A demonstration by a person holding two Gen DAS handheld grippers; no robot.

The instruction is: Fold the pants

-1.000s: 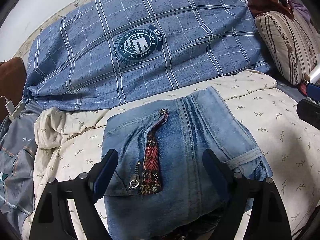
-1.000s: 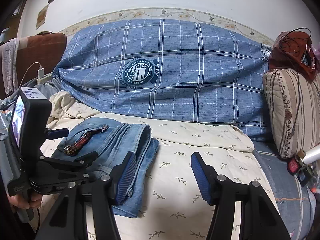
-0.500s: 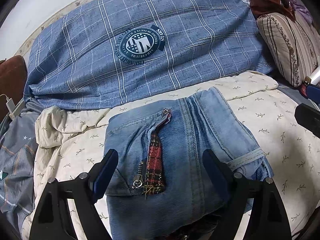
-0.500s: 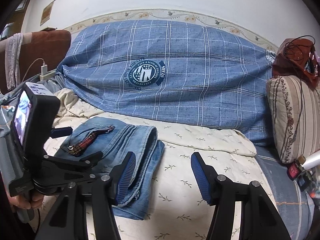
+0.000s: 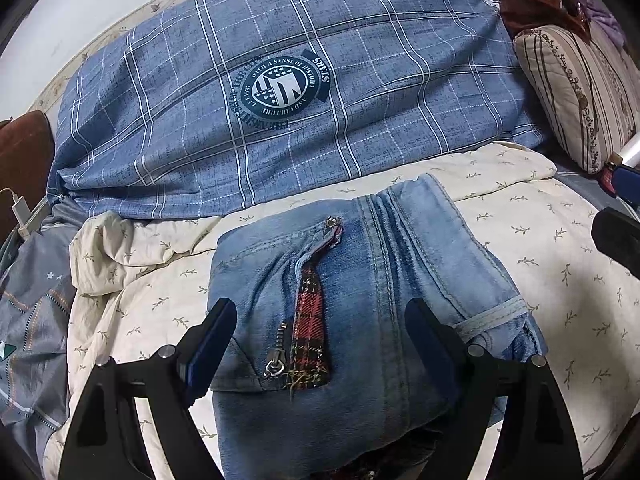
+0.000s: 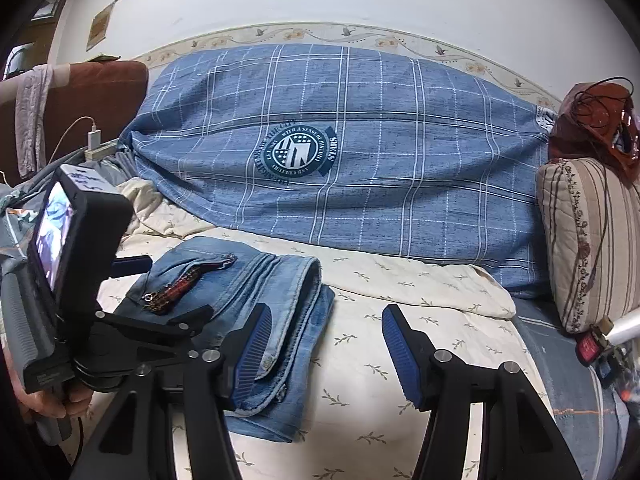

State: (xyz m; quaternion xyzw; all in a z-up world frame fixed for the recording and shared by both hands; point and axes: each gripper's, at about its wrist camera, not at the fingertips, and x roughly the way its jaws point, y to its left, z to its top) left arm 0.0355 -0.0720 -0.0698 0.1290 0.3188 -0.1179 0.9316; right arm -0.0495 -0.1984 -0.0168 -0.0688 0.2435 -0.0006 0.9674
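Across the bed (image 6: 420,360), under its cream leaf-print sheet, a big blue plaid quilt (image 6: 360,152) is heaped along the wall and a striped pillow (image 6: 588,240) stands at the right. Nearer, left of middle on the sheet, lie the pants (image 5: 360,280): faded jeans already doubled into a thick, compact bundle, fly and plaid lining facing up, a zipper pull (image 5: 274,368) near the front edge.

Left tool (image 5: 316,340) hovers over the bundle with its jaws spread wide to either side of the denim, gripping nothing. Right tool (image 6: 326,356) sits just beside the bundle's right edge, jaws roughly half apart and empty over bare sheet.

Folding looks nearly done. To finish well, I would press the stack flat from above, square the loose lower layer that juts out at the right, and tuck the belt loop (image 5: 492,314) in so the layers sit flush.
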